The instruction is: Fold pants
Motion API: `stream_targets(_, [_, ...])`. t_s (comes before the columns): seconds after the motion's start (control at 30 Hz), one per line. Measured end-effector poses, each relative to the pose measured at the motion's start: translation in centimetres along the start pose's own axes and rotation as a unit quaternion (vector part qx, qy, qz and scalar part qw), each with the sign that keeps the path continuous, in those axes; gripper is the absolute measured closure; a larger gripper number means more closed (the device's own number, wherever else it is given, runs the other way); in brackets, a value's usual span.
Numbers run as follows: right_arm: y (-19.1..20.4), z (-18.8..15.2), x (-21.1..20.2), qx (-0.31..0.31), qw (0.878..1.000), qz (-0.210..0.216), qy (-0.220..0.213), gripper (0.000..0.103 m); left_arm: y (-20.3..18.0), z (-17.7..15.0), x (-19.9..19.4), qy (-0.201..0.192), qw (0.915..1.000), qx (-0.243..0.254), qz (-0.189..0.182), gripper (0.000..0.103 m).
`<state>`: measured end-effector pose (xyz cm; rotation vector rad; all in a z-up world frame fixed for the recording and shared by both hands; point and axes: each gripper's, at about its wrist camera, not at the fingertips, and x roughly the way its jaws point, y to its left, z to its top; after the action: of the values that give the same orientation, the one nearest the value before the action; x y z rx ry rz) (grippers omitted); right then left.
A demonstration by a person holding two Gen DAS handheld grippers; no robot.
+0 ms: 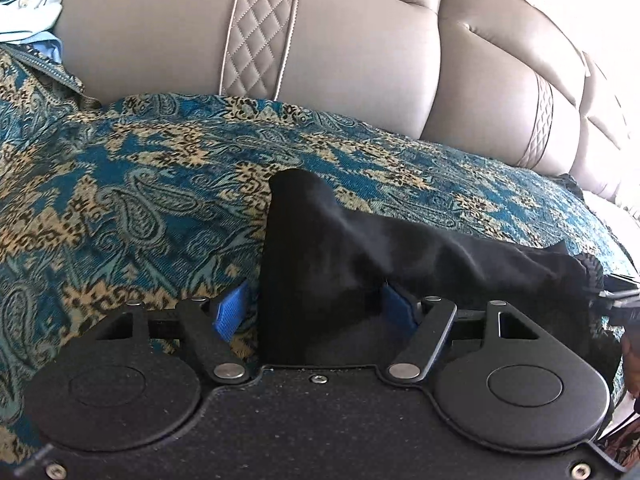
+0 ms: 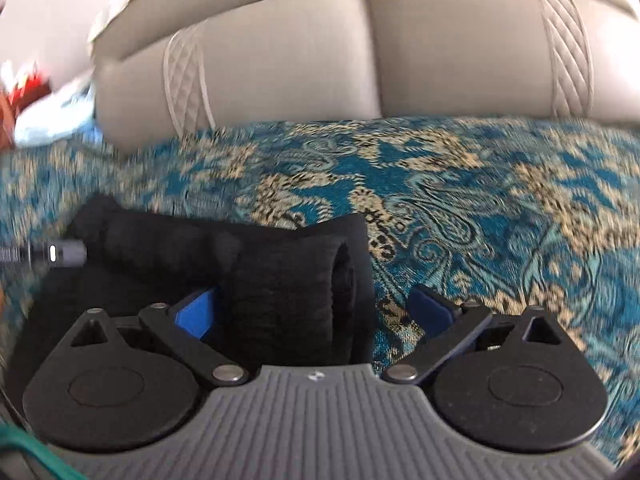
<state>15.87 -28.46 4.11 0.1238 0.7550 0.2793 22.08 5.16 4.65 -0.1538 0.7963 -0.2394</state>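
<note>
Left gripper (image 1: 316, 304): my jaws stand apart, pants (image 1: 360, 256) bunched between the blue pads; whether they pinch, I cannot tell.
Right gripper (image 2: 312, 308): my jaws gape, released; a folded edge lies against the left pad only.
Pants: black bundle near me on the patterned cover (image 1: 140, 184), sofa back (image 1: 340, 40) far.
Risk: I judge that the loose fold could slump open, since nothing clamps it.

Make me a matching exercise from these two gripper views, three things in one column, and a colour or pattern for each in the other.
Things:
1. pants
2. sofa backrest
3. seat cover

Looks:
A. teal and tan paisley
B. plain black
C. beige with quilted strips

Pairs: 1-B, 2-C, 3-A
</note>
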Motion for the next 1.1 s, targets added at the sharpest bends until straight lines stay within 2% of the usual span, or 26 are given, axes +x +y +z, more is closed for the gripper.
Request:
stream_targets(0.13, [1.0, -0.4, 0.1, -0.025, 1.000, -0.010, -0.004, 0.007, -0.5, 0.2, 0.8, -0.007, 0.9998, 0.016, 0.006, 0.029])
stream_targets(0.37, [1.2, -0.7, -0.2, -0.023, 1.000, -0.008, -0.016, 0.013, -1.5, -0.1, 1.4, -0.011, 0.9992, 0.035, 0.016, 0.021])
stream_targets(0.73, [1.9, -0.8, -0.3, -0.017, 0.999, -0.008, -0.034, 0.024, -1.8, -0.3, 1.8, -0.019, 0.9985, 0.048, 0.020, 0.017])
stream_targets(0.87, [1.9, -0.9, -0.3, -0.013, 0.999, -0.006, -0.036, 0.027, -1.8, -0.5, 1.9, -0.024, 0.9982, 0.052, 0.019, 0.013])
stream_targets(1.1, [2.1, -1.0, -0.4, -0.008, 0.999, -0.008, -0.040, 0.028, -2.2, -0.8, 2.1, -0.033, 0.9970, 0.066, 0.023, 0.008])
